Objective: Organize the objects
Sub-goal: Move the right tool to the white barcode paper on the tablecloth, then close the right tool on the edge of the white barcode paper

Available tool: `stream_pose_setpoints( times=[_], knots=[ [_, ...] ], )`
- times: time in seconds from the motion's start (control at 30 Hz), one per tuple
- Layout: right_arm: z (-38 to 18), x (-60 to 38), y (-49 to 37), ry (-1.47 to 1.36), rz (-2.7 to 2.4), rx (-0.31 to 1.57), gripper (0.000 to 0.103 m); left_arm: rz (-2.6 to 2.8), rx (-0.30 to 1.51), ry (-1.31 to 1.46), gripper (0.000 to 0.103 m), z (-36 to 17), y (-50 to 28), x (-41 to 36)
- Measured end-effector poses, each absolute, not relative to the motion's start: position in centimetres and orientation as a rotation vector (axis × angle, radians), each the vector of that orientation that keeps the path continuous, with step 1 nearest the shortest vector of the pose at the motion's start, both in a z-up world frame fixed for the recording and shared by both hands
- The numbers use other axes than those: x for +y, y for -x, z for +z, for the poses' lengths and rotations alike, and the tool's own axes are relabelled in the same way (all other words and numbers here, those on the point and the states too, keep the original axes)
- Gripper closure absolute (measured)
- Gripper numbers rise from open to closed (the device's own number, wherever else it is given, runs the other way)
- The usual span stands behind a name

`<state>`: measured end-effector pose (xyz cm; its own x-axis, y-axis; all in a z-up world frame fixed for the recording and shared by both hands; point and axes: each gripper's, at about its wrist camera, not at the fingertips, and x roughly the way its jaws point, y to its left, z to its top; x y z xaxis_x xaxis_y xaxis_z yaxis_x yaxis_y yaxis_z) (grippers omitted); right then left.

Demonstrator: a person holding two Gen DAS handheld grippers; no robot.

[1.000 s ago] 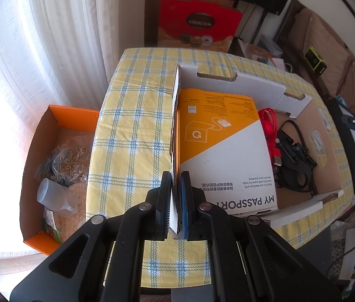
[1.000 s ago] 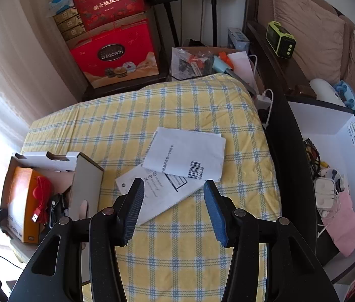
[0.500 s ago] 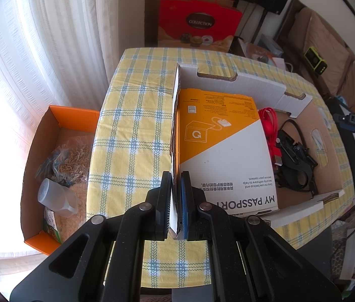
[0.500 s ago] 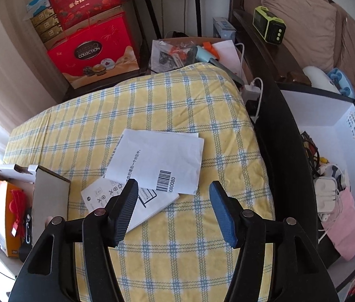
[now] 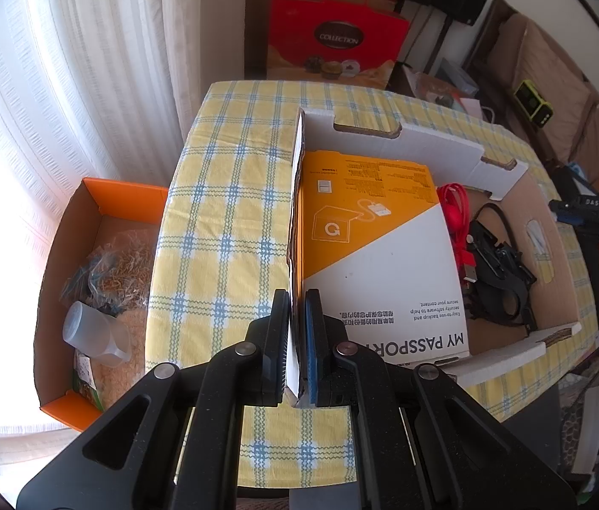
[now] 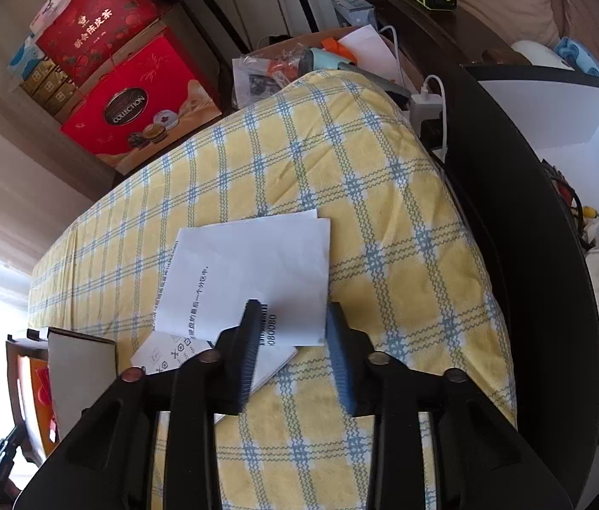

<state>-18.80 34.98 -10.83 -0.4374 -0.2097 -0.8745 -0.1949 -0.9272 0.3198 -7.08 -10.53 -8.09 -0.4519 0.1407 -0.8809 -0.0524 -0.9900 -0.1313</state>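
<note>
Left hand-held gripper (image 5: 296, 331) clamped on side wall of cardboard box (image 5: 427, 144), which sits on surface w/ yellow-blue check cloth (image 5: 223, 212). Inside box: orange/white carton (image 5: 380, 263), red cable (image 5: 454, 204), black gear (image 5: 499, 263). Right hand-held gripper (image 6: 293, 318) closing over corner of white paper sheet (image 6: 252, 267) lying on cloth, pads not yet pressing. Room: curtain (image 5: 66, 63) left, orange bin (image 5: 100, 195) below surface edge, red gift boxes (image 6: 138, 102) at back.
</note>
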Motion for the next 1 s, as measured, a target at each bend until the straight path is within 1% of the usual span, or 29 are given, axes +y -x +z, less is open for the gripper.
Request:
stream_pose_setpoints(
  times=[0.07, 0.37, 0.5, 0.73, 0.77, 0.8, 0.83, 0.9, 1.0],
  knots=[
    [-10.4, 34.8, 18.6, -1.643, -2.577, -0.596, 0.084, 2.583, -0.128, 1.579, 0.098, -8.1, 7.2, -10.5],
    [-8.3, 32.0, 17.8, -1.539, -2.5, -0.564, 0.084, 2.587, -0.118, 1.582, 0.098, -8.1, 7.3, -10.3],
    [-8.3, 30.5, 18.3, -1.536, -2.479, -0.531, 0.084, 2.587, -0.118, 1.583, 0.098, -8.1, 7.3, -10.3],
    [-8.8, 29.8, 18.9, -1.486, -2.425, -0.62, 0.084, 2.585, -0.12, 1.582, 0.098, -8.1, 7.3, -10.4],
    [-8.7, 29.7, 18.8, -1.467, -2.43, -0.617, 0.085, 2.584, -0.123, 1.582, 0.098, -8.1, 7.3, -10.4],
    [-8.6, 29.4, 18.7, -1.452, -2.44, -0.598, 0.089, 2.583, -0.125, 1.582, 0.098, -8.2, 7.3, -10.4],
    [-8.5, 29.2, 18.6, -1.445, -2.453, -0.571, 0.098, 2.583, -0.126, 1.581, 0.098, -8.2, 7.3, -10.5],
    [-8.6, 28.9, 18.4, -1.449, -2.469, -0.542, 0.1, 2.583, -0.126, 1.581, 0.098, -8.2, 7.3, -10.5],
    [-8.9, 28.9, 18.1, -1.465, -2.438, -0.561, 0.1, 2.582, -0.127, 1.582, 0.098, -8.2, 7.3, -10.5]
  ],
)
